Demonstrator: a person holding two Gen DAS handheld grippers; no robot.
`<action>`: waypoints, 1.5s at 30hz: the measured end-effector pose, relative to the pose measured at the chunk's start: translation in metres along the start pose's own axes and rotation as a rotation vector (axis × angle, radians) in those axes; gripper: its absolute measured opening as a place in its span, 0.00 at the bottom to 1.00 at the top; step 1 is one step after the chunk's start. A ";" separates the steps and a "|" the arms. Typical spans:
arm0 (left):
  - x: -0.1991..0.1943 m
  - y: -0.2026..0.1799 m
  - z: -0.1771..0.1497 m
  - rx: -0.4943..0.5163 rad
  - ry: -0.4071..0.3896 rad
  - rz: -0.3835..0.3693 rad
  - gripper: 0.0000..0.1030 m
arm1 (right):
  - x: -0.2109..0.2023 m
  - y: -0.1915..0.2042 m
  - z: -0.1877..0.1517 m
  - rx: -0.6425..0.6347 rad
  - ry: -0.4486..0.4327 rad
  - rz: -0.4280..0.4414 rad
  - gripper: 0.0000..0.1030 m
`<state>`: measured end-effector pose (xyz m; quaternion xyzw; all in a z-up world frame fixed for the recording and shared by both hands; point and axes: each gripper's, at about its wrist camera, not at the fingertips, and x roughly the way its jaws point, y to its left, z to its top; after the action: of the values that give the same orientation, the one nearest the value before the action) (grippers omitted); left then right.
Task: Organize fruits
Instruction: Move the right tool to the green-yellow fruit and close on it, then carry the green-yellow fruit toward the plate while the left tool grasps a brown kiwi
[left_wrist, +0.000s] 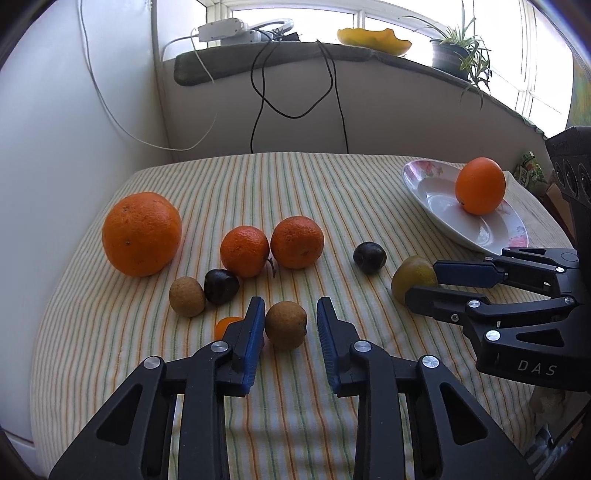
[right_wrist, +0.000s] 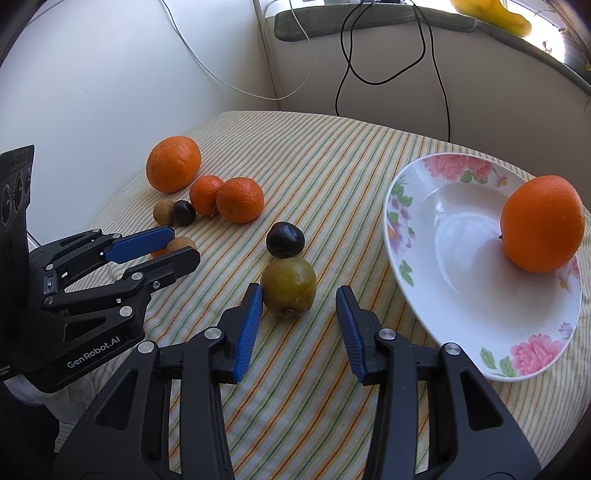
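Left gripper (left_wrist: 290, 321) straddling brown fruit (left_wrist: 286, 325)

The tablecloth (right_wrist: 332, 155) is woven striped cloth, matt. The plate (right_wrist: 458, 295) is glossy glazed ceramic with floral print. Gripper pads (left_wrist: 255, 343) are ribbed blue rubber-like material on matt black plastic with bright metal pins.

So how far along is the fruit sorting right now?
Early. Done: one orange sits on the flowered plate. In hand: the left gripper brackets a small brown fruit, the right gripper a green fruit; neither looks clamped yet. Left on the striped cloth: a big orange, two tangerines, dark and brown small fruits.
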<state>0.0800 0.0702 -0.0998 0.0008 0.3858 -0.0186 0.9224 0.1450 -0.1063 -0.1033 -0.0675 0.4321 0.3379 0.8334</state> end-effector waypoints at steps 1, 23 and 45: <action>0.000 0.000 0.000 -0.002 -0.001 0.000 0.26 | 0.001 0.001 0.000 -0.002 0.001 0.000 0.42; -0.008 0.003 -0.002 0.009 -0.012 -0.004 0.20 | 0.006 0.009 0.000 -0.033 0.006 -0.004 0.29; -0.036 -0.017 0.022 -0.029 -0.115 -0.115 0.20 | -0.034 -0.004 0.002 -0.013 -0.092 -0.002 0.28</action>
<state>0.0701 0.0545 -0.0584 -0.0357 0.3318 -0.0661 0.9403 0.1350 -0.1255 -0.0769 -0.0578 0.3910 0.3424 0.8523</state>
